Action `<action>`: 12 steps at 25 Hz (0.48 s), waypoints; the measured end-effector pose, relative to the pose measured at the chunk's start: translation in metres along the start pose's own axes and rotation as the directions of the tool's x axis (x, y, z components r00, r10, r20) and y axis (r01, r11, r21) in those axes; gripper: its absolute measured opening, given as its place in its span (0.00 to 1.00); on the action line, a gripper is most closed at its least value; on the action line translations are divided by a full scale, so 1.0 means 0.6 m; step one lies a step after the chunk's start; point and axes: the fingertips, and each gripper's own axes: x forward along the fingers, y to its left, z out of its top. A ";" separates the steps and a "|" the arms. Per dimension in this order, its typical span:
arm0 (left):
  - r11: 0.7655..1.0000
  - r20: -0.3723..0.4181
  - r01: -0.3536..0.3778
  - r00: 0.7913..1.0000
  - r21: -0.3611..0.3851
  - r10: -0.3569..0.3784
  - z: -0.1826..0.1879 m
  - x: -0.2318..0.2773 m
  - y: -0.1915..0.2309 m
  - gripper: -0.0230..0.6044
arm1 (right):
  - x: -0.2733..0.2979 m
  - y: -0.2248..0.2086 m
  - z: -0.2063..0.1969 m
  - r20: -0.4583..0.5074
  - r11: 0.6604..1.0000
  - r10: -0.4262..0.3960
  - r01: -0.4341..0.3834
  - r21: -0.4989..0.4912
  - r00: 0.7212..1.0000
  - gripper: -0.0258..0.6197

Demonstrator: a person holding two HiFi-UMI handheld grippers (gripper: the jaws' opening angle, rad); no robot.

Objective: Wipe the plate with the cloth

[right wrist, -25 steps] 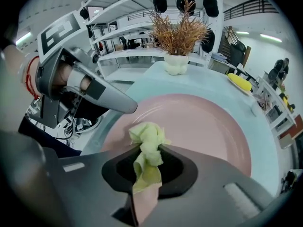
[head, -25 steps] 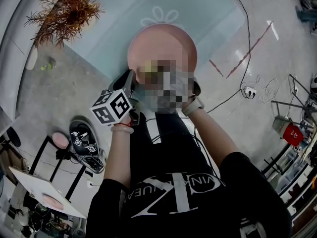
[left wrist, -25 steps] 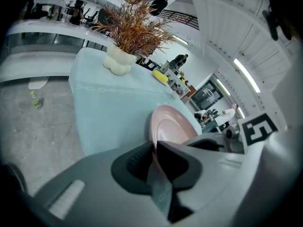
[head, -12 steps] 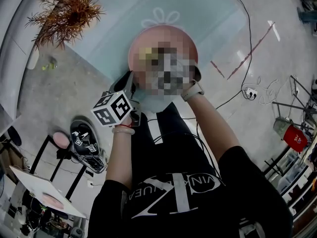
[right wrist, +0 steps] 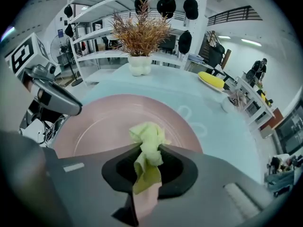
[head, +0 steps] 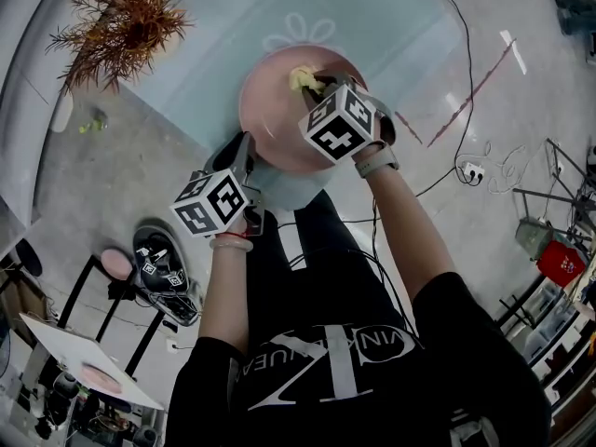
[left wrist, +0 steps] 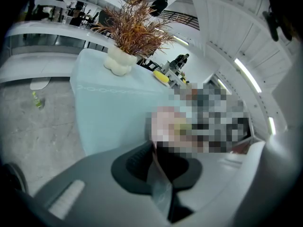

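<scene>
I see a round pink plate (head: 279,110) held tilted above the pale blue table. My left gripper (head: 248,156) is shut on its near-left rim; in the left gripper view the thin plate edge (left wrist: 160,183) runs between the closed jaws of that gripper (left wrist: 157,163). My right gripper (head: 318,86) is shut on a crumpled yellow-green cloth (head: 302,77), pressing it on the plate's far part. In the right gripper view the cloth (right wrist: 149,143) bulges from the right gripper (right wrist: 149,163) onto the plate (right wrist: 104,122), and the left gripper's body (right wrist: 52,96) shows at the plate's left rim.
A dried brown plant (head: 126,17) in a white vase (right wrist: 140,65) stands on the blue table (head: 233,26). A yellow object (right wrist: 210,81) lies farther back. Black cables (head: 466,82) cross the floor at right; a stand with gear (head: 158,268) is at left.
My right gripper has carried the cloth from the plate's near middle up toward its far rim. The left gripper and the plate have stayed still.
</scene>
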 end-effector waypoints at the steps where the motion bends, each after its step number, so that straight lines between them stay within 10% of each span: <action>1: 1.000 -0.001 0.000 1.000 0.002 0.000 0.000 0.000 0.000 0.04 | -0.002 -0.006 -0.007 -0.007 1.000 -0.010 0.010 0.006 1.000 0.15; 12: 1.000 -0.015 0.004 1.000 0.020 -0.003 -0.002 0.000 -0.001 0.04 | -0.042 0.006 -0.086 -0.076 0.999 -0.050 0.050 0.011 0.996 0.15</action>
